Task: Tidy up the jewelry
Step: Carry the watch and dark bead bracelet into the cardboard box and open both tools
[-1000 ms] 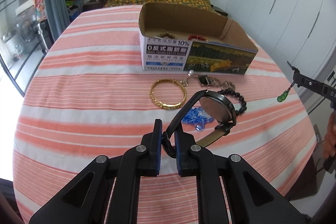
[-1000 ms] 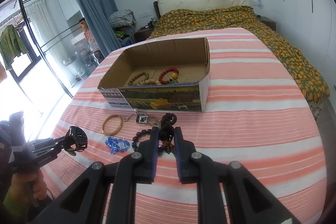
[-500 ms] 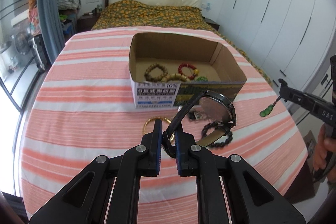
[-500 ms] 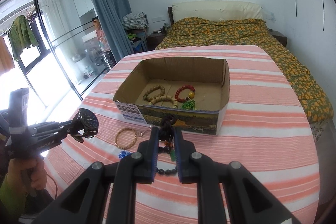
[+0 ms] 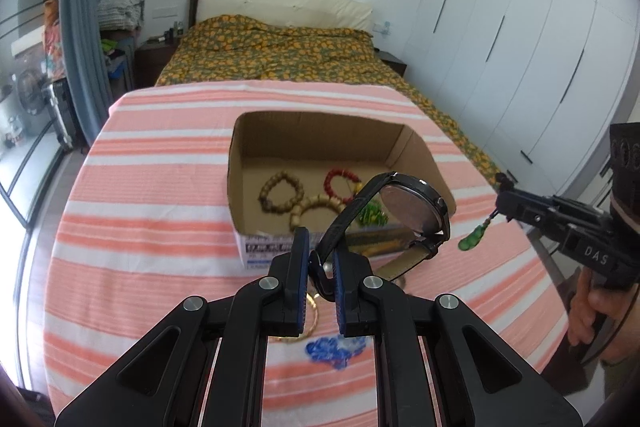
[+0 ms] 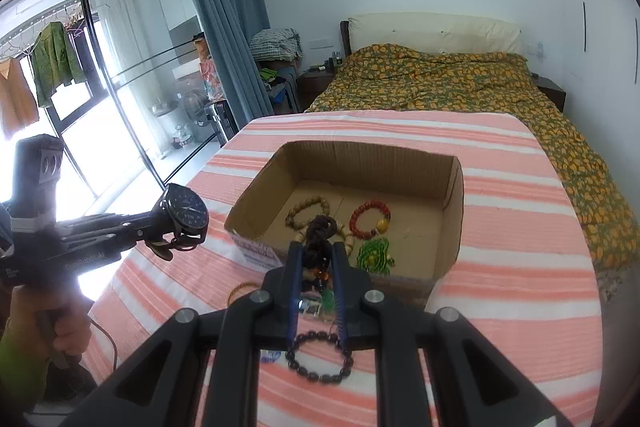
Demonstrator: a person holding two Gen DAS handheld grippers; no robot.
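My left gripper [image 5: 320, 259] is shut on the strap of a black watch [image 5: 416, 211] and holds it in the air just in front of the open cardboard box [image 5: 256, 131]. The watch also shows in the right wrist view [image 6: 186, 217]. My right gripper [image 6: 316, 259] is shut on a dark corded pendant necklace [image 6: 320, 231]; its green pendant [image 5: 474, 239] hangs free right of the box. The box [image 6: 452, 195] holds wooden bead bracelets [image 6: 306, 211], a red bracelet [image 6: 370, 219] and a green piece [image 6: 376, 255].
On the striped tablecloth [image 5: 152, 195] lie a gold bangle [image 5: 312, 323], a blue beaded piece [image 5: 334, 349] and a dark bead bracelet [image 6: 320, 357]. A bed [image 5: 280, 55] stands behind the table, wardrobes [image 5: 520, 47] at the right, a glass door [image 6: 100, 107] at the left.
Both grippers have risen and moved forward toward the box with their loads. The box interior shows more from above, and the loose pieces on the cloth have dropped low in both views.
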